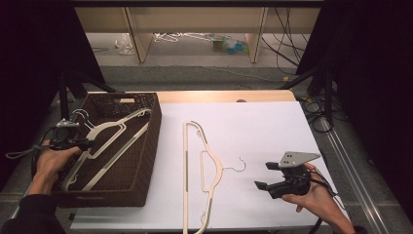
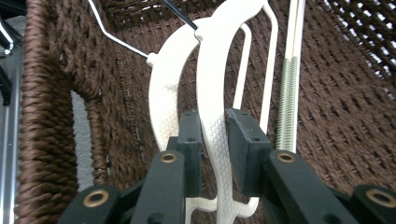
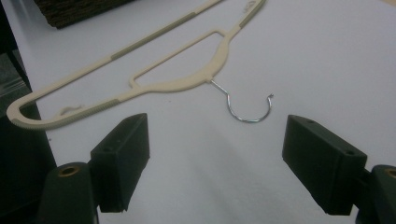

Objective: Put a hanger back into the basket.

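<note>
The left gripper (image 2: 214,140) has its jaws slightly parted around the textured arm of a cream hanger (image 2: 212,93), inside the brown woven basket (image 2: 355,107). A second hanger (image 2: 164,88) lies just left of it.

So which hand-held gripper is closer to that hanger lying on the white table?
The right. The right hand-held gripper sits on the table just beyond the hanger's wire hook, jaws wide open. The left hand-held gripper is over the wicker basket, around another hanger.

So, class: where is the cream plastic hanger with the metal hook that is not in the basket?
In the high view, the cream plastic hanger lies flat mid-table on the white table, between the brown woven basket and the right gripper.
</note>
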